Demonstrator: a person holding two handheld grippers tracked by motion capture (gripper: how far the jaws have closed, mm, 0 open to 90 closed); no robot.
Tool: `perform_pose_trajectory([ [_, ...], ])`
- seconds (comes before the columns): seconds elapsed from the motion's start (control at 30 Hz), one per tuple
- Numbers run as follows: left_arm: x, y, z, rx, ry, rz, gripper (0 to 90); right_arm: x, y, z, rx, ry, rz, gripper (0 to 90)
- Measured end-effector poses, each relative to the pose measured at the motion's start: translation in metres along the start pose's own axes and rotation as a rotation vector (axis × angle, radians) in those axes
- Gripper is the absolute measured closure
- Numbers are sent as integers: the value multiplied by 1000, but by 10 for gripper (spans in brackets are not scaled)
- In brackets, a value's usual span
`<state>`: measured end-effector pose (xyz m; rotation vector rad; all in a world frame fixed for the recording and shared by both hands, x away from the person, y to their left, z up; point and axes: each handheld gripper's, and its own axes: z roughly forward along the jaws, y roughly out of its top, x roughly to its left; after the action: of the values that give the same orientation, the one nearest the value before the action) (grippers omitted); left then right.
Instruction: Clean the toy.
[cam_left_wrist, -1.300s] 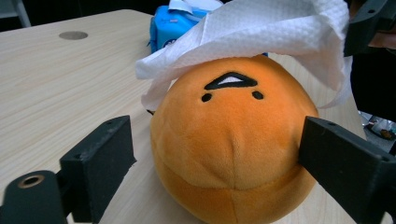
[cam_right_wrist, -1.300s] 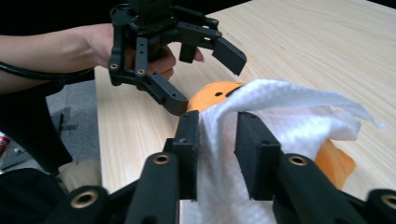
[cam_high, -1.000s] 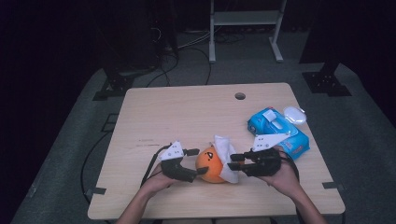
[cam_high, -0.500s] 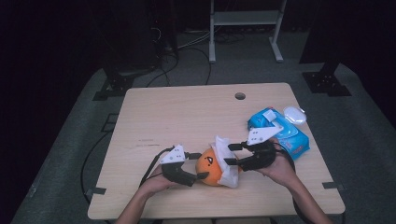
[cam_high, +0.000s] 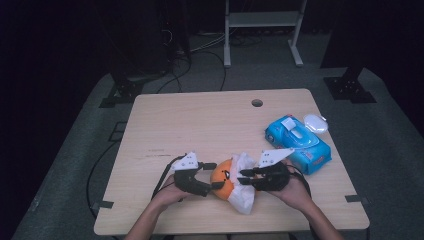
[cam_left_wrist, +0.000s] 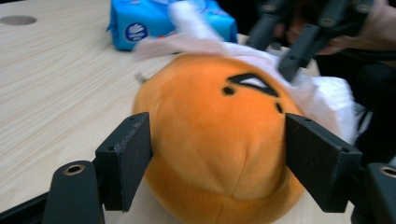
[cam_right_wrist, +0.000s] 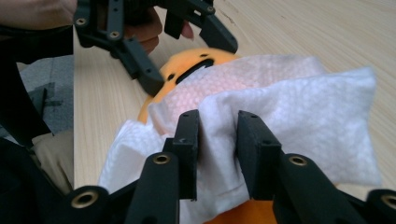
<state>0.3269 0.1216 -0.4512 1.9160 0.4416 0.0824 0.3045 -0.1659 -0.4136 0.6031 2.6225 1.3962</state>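
Note:
An orange plush ball (cam_high: 222, 177) with a black face sits near the table's front edge. My left gripper (cam_high: 214, 176) is shut on it, one pad pressed against each side (cam_left_wrist: 219, 163), and its jaws have just been closing a little. A white wipe (cam_high: 245, 192) drapes over the ball's right side. My right gripper (cam_high: 243, 178) has just closed its jaws and pinches a fold of the wipe (cam_right_wrist: 303, 116) between its pads (cam_right_wrist: 218, 140). The plush (cam_right_wrist: 187, 65) shows beyond the wipe, with the left gripper (cam_right_wrist: 187, 42) around it.
A blue pack of wipes (cam_high: 300, 145) lies at the right of the wooden table (cam_high: 200, 120), with a small white oval object (cam_high: 315, 122) behind it. A cable hole (cam_high: 257, 103) is near the far edge. Cables trail from both grippers.
My right gripper lifted slightly, then sank back onto the wipe with its jaws narrower. The wipe's upper flap lies lower against the ball. The left hand kept still.

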Motion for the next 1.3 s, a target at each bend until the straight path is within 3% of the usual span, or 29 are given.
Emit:
perform_pose_trajectory([
  [0.1,0,3,0,-23,38,-14,261,5,-6,-4,-12,-25,7,736],
  [0.13,-1,4,-1,-37,33,-20,272,5,-7,-5,-17,-41,11,743],
  [0.27,-7,9,-1,-46,-6,25,273,8,-8,-3,-39,-65,17,755],
  [0.37,-8,6,2,-21,13,52,291,12,-5,-1,-40,-93,-5,757],
  [0.57,-5,1,4,-10,28,24,348,8,-10,-11,-52,-102,11,810],
  [0.77,-3,-3,2,-12,33,12,346,1,-29,-22,-14,-144,55,856],
  [0.83,-4,-3,2,-9,57,4,333,-3,-34,-25,-13,-148,91,862],
  [0.87,-3,-3,4,12,87,-2,285,-3,-34,-27,-20,-158,99,863],
  [0.93,-2,-4,4,17,82,-17,247,0,-27,-30,-69,-150,100,862],
  [1.0,-3,-4,4,21,74,-1,247,5,-20,-27,-91,-131,81,862],
  [1.1,-5,-3,3,25,73,26,254,13,-16,-14,-52,-144,37,861],
  [1.23,-9,1,-1,-20,74,110,305,5,-22,-18,-52,-136,73,861],
  [1.3,-12,1,2,-16,72,145,325,1,-27,-21,-43,-141,93,860],
])
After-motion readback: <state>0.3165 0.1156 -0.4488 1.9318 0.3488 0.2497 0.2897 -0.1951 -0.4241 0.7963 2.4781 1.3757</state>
